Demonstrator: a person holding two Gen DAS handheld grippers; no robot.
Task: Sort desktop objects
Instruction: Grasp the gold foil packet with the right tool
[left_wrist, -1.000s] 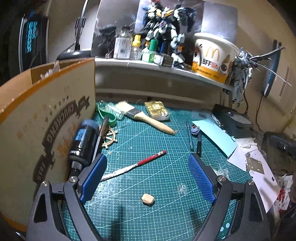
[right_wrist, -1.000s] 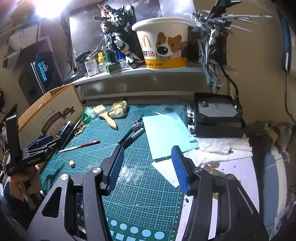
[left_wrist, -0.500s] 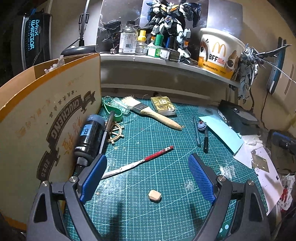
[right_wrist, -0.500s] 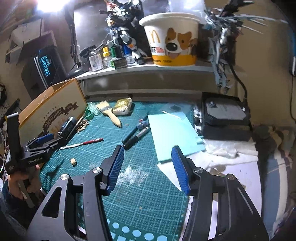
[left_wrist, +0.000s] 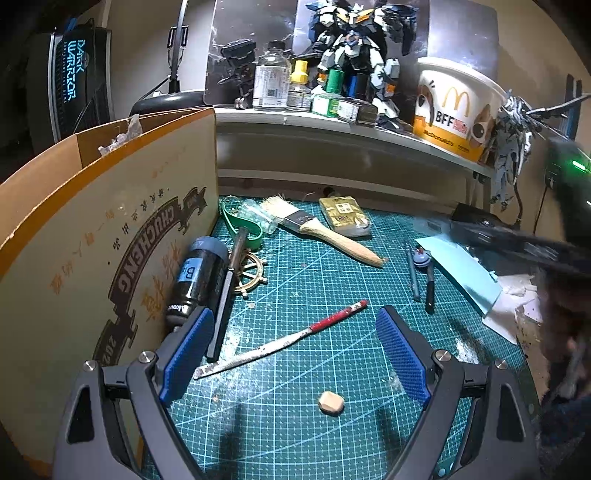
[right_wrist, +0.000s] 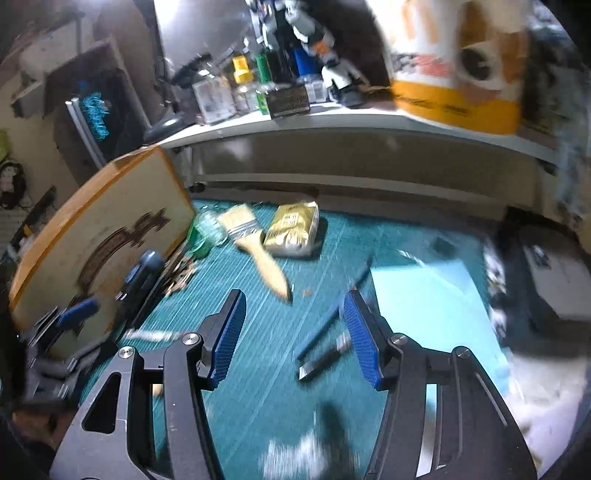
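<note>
step looks like reach-to-pick, nothing held yet. cardboard box (left_wrist: 110, 236) far left. left gripper (left_wrist: 295, 354) jaws wide apart, empty, over red-handled file (left_wrist: 280, 341) and tan eraser (left_wrist: 331, 403) on cutting mat (left_wrist: 332, 295). right gripper (right_wrist: 295, 336) jaws opening, empty, dark pens (right_wrist: 321, 350) just ahead between them. next: lower, centre, close.

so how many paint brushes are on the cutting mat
1. The paint brush lies at the back of the cutting mat, bristles by the green band, beside the gold packet. The cardboard box may hide more.
</note>
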